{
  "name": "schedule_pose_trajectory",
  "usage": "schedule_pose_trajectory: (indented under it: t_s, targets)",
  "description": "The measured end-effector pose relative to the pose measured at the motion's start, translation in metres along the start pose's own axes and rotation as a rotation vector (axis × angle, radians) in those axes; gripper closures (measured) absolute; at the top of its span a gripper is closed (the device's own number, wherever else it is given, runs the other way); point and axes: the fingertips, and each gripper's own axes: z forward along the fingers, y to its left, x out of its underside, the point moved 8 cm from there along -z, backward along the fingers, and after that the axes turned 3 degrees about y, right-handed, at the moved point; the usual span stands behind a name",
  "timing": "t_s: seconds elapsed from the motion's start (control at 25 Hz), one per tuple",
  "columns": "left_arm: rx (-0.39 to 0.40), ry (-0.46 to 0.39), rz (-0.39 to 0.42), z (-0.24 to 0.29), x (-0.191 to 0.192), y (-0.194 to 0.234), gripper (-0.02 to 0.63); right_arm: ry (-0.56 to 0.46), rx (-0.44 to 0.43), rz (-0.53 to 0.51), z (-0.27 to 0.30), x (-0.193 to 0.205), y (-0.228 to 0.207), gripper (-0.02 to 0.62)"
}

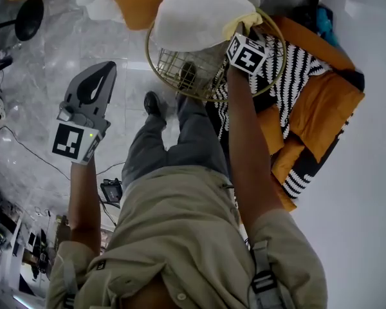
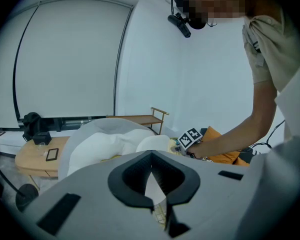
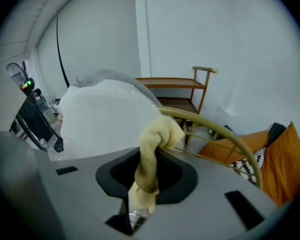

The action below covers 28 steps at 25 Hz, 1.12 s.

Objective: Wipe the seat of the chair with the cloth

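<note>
The chair [image 1: 175, 69] is a round gold wire basket seat, and a white cushion [image 1: 199, 17] lies across its far part. My right gripper [image 1: 244, 44] is at the chair's right rim, shut on a yellow cloth [image 1: 242, 24]. In the right gripper view the cloth [image 3: 151, 154] hangs bunched between the jaws and its top lies against the rim [image 3: 217, 130] beside the cushion [image 3: 105, 116]. My left gripper [image 1: 106, 69] hangs above the floor to the chair's left, shut and holding nothing. The left gripper view looks past that gripper [image 2: 152, 156] toward the cushion [image 2: 115, 144].
Orange cushions [image 1: 325, 114] and a black-and-white zigzag one [image 1: 302, 76] are piled right of the chair. A wooden shelf cart [image 3: 182, 91] stands behind it by the wall. A low wooden table [image 2: 37, 159] is at the left. Cables [image 1: 26, 150] cross the marble floor.
</note>
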Motion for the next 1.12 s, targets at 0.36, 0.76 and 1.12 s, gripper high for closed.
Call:
schedule_pose_trajectory:
  t_s: [0.36,0.76,1.12]
  targets:
    - [-0.043,0.043,-0.041,-0.017,0.023,0.014,0.591,0.026,-0.369,-0.187,0.017,-0.008,0.198,0.512]
    - [-0.023,0.094,-0.015,-0.011,0.022,0.014,0.591,0.046,-0.335,-0.228,0.027,0.005,0.144,0.512]
    - [0.016,0.028,-0.007,0.014,0.001,-0.001,0.591,0.078,0.050,0.097,0.007,0.022,-0.060,0.512]
